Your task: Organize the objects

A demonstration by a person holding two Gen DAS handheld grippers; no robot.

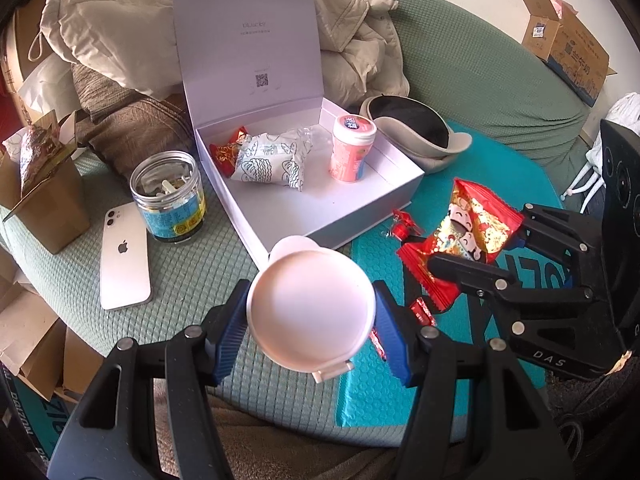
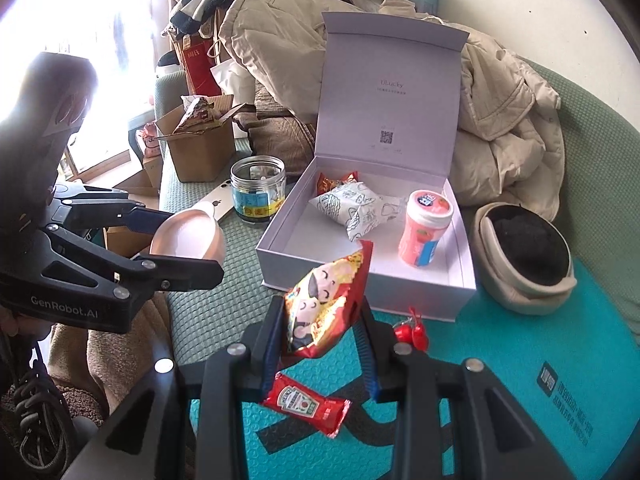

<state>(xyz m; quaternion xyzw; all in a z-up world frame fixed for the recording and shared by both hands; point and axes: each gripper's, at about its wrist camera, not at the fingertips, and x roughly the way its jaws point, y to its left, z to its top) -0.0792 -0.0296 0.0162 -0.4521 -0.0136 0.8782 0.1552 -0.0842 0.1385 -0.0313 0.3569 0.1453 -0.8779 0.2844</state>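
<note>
My left gripper (image 1: 311,312) is shut on a round pink lidded case (image 1: 310,312), held above the green cover just in front of the open white box (image 1: 360,216); it also shows in the right wrist view (image 2: 188,236). My right gripper (image 2: 320,332) is shut on a red snack packet (image 2: 320,308), lifted near the box's front edge; the packet also shows in the left wrist view (image 1: 468,232). The box (image 2: 460,280) holds a white patterned packet (image 2: 356,210), a red packet (image 2: 330,182) and a pink tub (image 2: 424,232).
A ketchup sachet (image 2: 306,404) and a red wrapped candy (image 2: 412,332) lie on the teal mat (image 2: 520,360). A glass jar (image 1: 168,196), white phone (image 1: 124,256) and cardboard box (image 1: 40,196) stand left. A beige cap (image 2: 524,260) lies right; jackets are piled behind.
</note>
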